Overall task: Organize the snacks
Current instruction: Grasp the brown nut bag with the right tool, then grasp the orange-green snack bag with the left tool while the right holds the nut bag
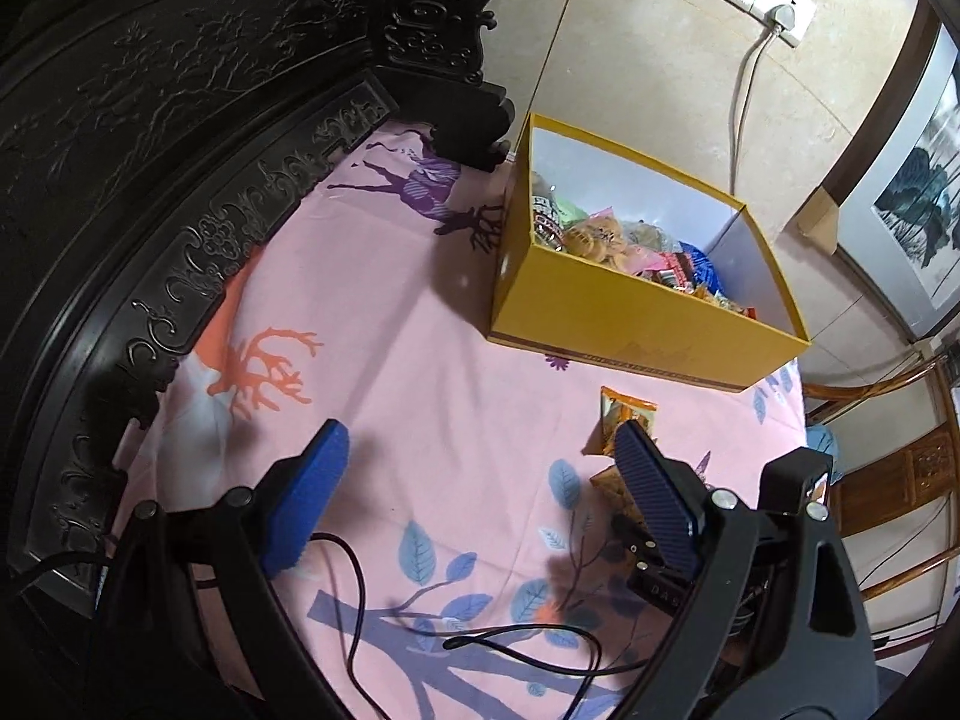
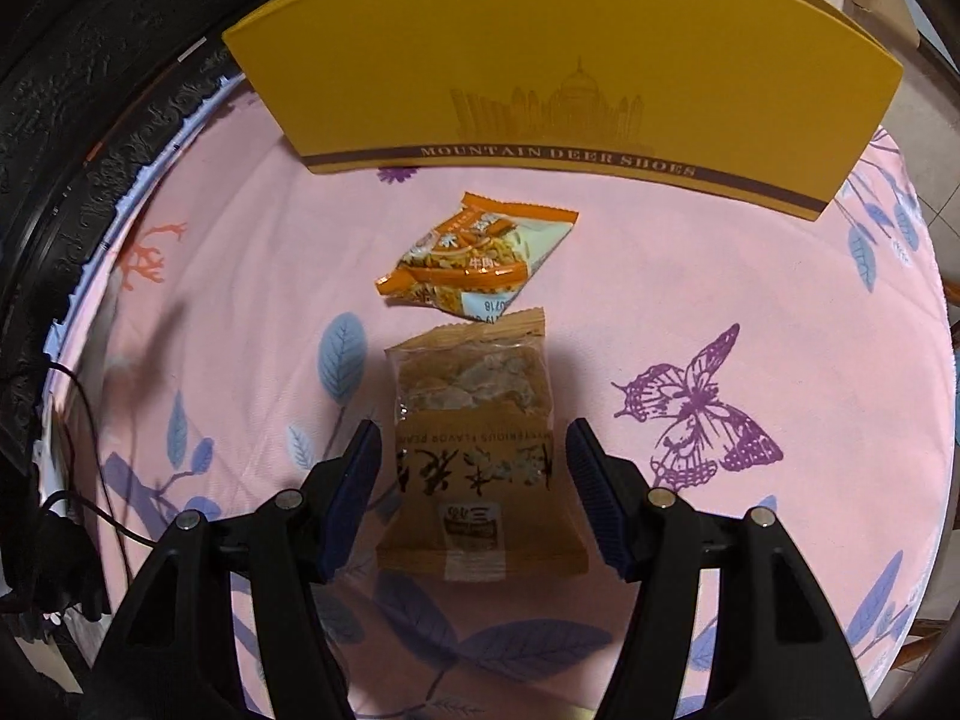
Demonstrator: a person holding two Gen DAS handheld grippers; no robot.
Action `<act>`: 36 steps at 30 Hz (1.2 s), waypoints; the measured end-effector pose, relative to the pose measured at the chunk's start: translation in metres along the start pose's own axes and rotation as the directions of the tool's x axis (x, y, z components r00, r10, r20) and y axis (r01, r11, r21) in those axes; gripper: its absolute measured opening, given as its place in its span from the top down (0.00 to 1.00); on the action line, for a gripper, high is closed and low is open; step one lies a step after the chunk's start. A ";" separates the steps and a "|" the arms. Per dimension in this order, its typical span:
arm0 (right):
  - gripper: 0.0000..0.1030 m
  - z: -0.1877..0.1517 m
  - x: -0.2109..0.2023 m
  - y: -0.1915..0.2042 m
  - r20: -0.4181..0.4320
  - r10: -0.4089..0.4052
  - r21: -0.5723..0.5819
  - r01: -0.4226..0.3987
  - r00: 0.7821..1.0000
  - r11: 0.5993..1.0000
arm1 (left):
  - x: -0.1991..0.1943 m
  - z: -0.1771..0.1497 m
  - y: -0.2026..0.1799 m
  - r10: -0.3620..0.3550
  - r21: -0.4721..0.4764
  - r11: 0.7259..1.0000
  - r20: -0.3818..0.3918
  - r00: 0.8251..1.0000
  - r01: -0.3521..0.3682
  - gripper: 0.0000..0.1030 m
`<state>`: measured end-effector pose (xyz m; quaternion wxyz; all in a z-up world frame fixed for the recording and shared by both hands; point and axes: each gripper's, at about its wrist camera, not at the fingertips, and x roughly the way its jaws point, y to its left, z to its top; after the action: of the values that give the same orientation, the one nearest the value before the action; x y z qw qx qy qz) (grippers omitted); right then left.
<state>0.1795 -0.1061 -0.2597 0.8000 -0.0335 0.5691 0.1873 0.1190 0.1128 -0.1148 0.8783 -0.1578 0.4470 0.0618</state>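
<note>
Your left gripper (image 1: 480, 456) sits nearest the left wrist camera, jaws spread wide with nothing between them, above the pink printed cloth (image 1: 420, 360). One yellow shoebox (image 1: 630, 324) stands beyond it, open and filled with snacks; two packets lie near its front wall, partly hidden behind your right finger. In the right wrist view, your right gripper (image 2: 474, 468) straddles one tan packet (image 2: 480, 450) at half width, pads just clear of its sides. Its long axis runs away from you toward the box. One orange packet (image 2: 474, 258) lies slanted just past it, touching its far edge.
</note>
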 end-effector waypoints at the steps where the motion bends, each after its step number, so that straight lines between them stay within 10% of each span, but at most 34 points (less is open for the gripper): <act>1: 0.37 0.000 0.001 0.001 -0.001 -0.007 -0.006 0.007 1.000 1.000 | 0.000 0.000 0.000 0.000 0.002 1.000 -0.001 1.000 0.000 0.11; 13: 0.55 -0.011 -0.003 0.001 0.026 -0.043 -0.100 0.045 0.999 0.994 | 0.014 -0.002 -0.008 0.004 0.032 0.999 -0.060 0.998 -0.002 0.11; 36: 0.60 -0.069 -0.076 -0.089 0.114 0.022 0.225 -0.048 0.993 0.973 | 0.166 -0.013 -0.133 -0.058 0.321 0.933 -0.316 0.947 0.164 0.11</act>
<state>0.1260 -0.2272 -0.2281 0.8255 0.0785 0.5420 0.1367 0.2403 -0.0220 -0.2264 0.8159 -0.0353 0.5697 -0.0921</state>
